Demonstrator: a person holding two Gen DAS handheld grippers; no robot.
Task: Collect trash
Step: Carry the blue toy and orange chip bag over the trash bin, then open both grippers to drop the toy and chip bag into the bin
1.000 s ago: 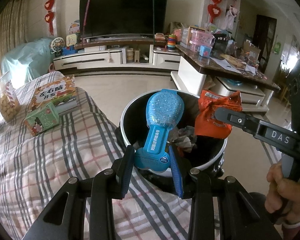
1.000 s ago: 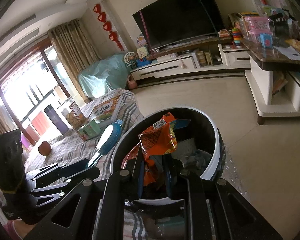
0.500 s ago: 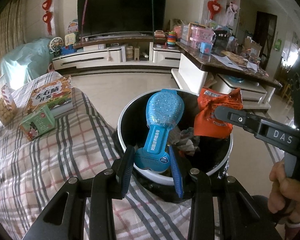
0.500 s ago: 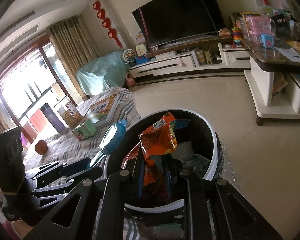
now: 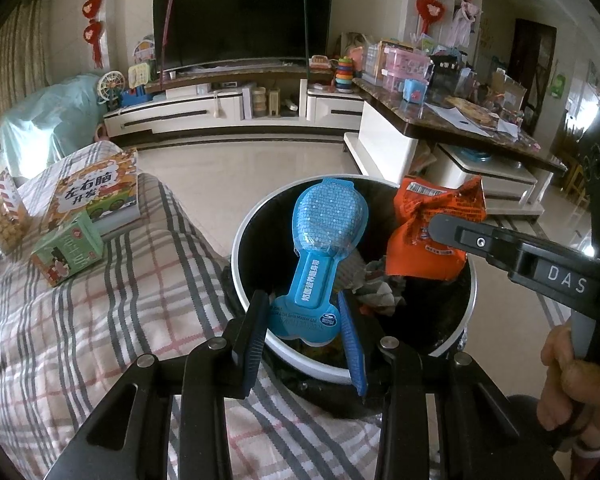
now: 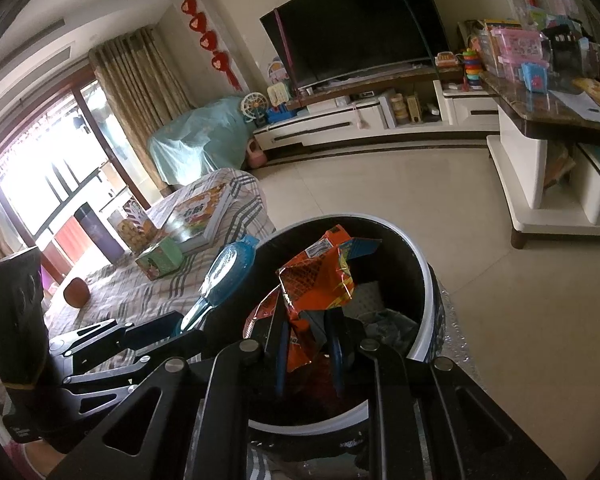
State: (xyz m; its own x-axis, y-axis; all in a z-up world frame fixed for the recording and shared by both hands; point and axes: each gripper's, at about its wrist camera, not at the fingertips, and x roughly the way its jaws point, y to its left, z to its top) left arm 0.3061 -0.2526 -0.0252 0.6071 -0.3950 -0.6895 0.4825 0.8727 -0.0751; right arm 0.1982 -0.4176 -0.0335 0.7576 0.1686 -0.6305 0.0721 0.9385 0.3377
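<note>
**Living room surroundings**

A large dark television [image 5: 242, 20] is mounted at twelve o'clock, above a long white media console [image 5: 228, 110]. Red hanging ornaments [image 5: 93, 26] are seen on the wall at eleven o'clock. A plaid-covered surface [image 5: 100, 320] is spread across the eight o'clock area; on it a colourful book [image 5: 96, 194] is laid, with a small green box [image 5: 68, 248] just beside it and a clear snack container [image 5: 2, 212] near the nine o'clock edge. A cluttered dark-topped counter [image 5: 460, 120] is placed at two o'clock. In the right wrist view, beige curtains [image 6: 140, 92] and a bright window [image 6: 32, 168] are shown at ten o'clock.
</note>
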